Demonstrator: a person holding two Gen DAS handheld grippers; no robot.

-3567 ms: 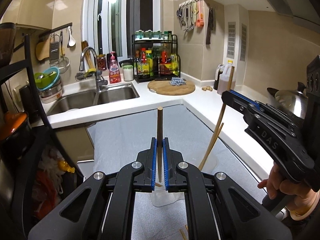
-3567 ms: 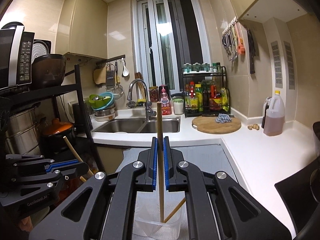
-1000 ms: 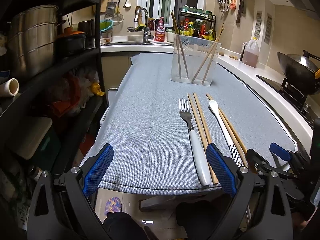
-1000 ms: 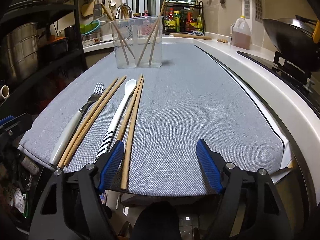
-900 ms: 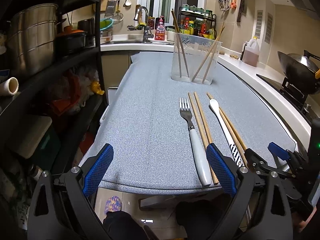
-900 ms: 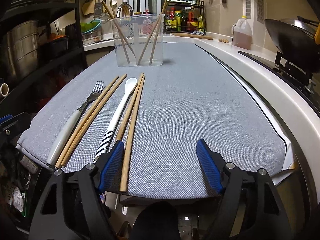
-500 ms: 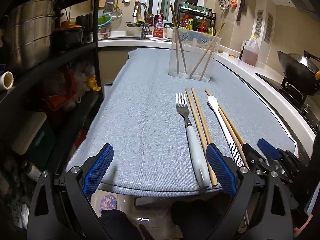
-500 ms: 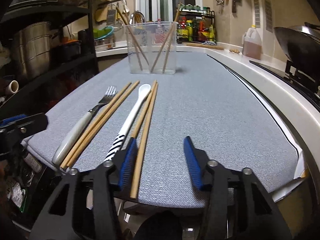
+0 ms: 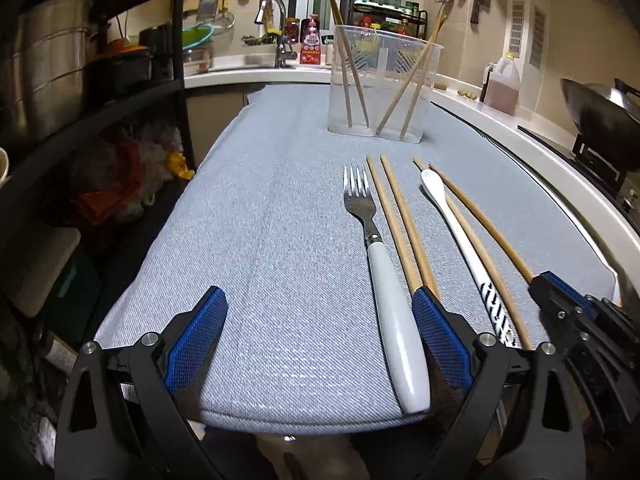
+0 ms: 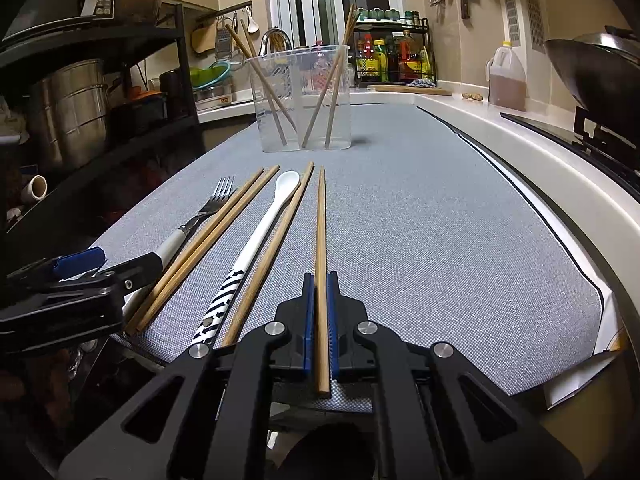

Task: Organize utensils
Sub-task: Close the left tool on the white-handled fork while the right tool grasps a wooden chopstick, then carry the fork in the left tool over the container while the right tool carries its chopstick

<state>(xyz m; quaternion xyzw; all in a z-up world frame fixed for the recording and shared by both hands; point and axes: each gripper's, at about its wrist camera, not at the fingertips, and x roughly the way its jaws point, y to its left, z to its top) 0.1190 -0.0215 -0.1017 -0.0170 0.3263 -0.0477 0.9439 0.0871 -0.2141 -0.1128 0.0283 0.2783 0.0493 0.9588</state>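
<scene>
On the grey mat (image 9: 260,240) lie a white-handled fork (image 9: 376,248), a pair of wooden chopsticks (image 9: 400,224), a white spoon (image 9: 460,232) with a striped handle, and two more chopsticks. My right gripper (image 10: 320,280) is shut on the near end of the rightmost chopstick (image 10: 320,220), which still lies along the mat. My left gripper (image 9: 320,304) stands open low at the mat's front edge, with the fork's handle just inside its right finger. A clear plastic container (image 9: 384,84) at the far end holds several chopsticks.
A black shelf rack with steel pots (image 9: 52,76) runs along the left. On the right counter are a wok (image 9: 600,116) and a jug of brown liquid (image 9: 502,88). The sink and faucet (image 9: 276,28) are at the back.
My right gripper's jaws have closed onto the rightmost chopstick. My left gripper has come forward and lower toward the fork handle, still open.
</scene>
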